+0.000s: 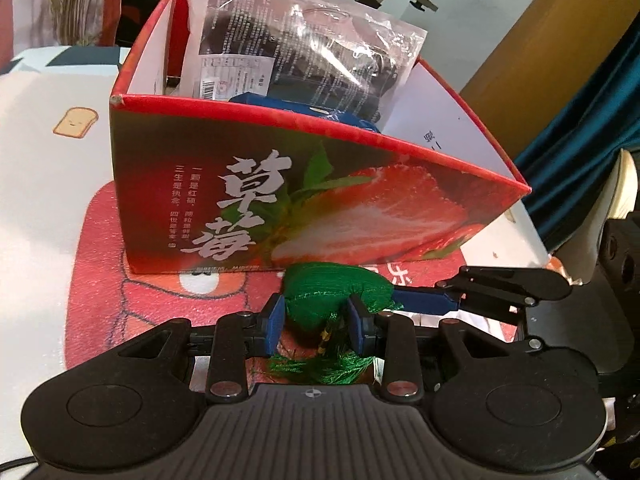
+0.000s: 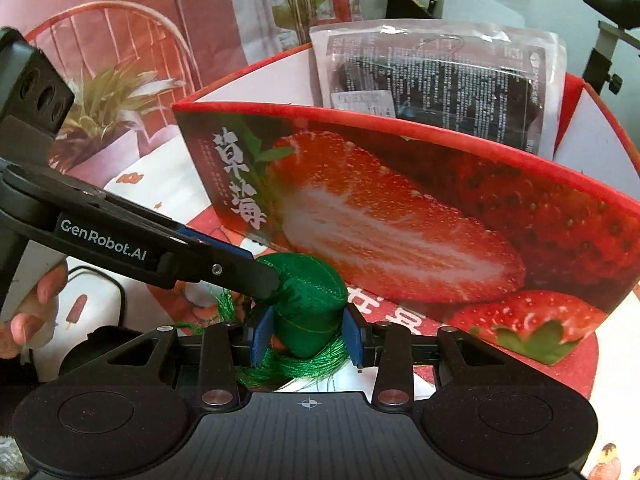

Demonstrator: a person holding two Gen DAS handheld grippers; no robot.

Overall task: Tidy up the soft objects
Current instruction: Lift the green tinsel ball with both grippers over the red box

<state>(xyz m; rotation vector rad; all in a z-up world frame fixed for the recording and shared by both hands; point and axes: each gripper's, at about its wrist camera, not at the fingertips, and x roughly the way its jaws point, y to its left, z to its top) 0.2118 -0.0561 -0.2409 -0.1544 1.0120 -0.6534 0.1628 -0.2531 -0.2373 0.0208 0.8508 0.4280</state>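
Note:
A soft green pouch (image 1: pixel 336 292) with a green tassel (image 1: pixel 320 364) sits just in front of the red strawberry box (image 1: pixel 280 200). My left gripper (image 1: pixel 316 322) is shut on it, blue pads pressing both sides. My right gripper (image 2: pixel 308 330) is shut on the same green pouch (image 2: pixel 308 304) from the other side. In the left wrist view the right gripper's fingers (image 1: pixel 432 300) reach in from the right; in the right wrist view the left gripper's fingers (image 2: pixel 224 268) reach in from the left. Inside the strawberry box (image 2: pixel 400 208) stand a clear plastic packet (image 1: pixel 304 48) and a blue item (image 1: pixel 280 102).
The box stands on a red cartoon mat (image 1: pixel 100 272) over a white printed tablecloth (image 1: pixel 48 128). A person's hand (image 2: pixel 28 312) holds the left gripper's handle. A black cable (image 2: pixel 112 284) lies at the left. A wooden panel (image 1: pixel 552 32) and teal curtain (image 1: pixel 592 120) stand at the right.

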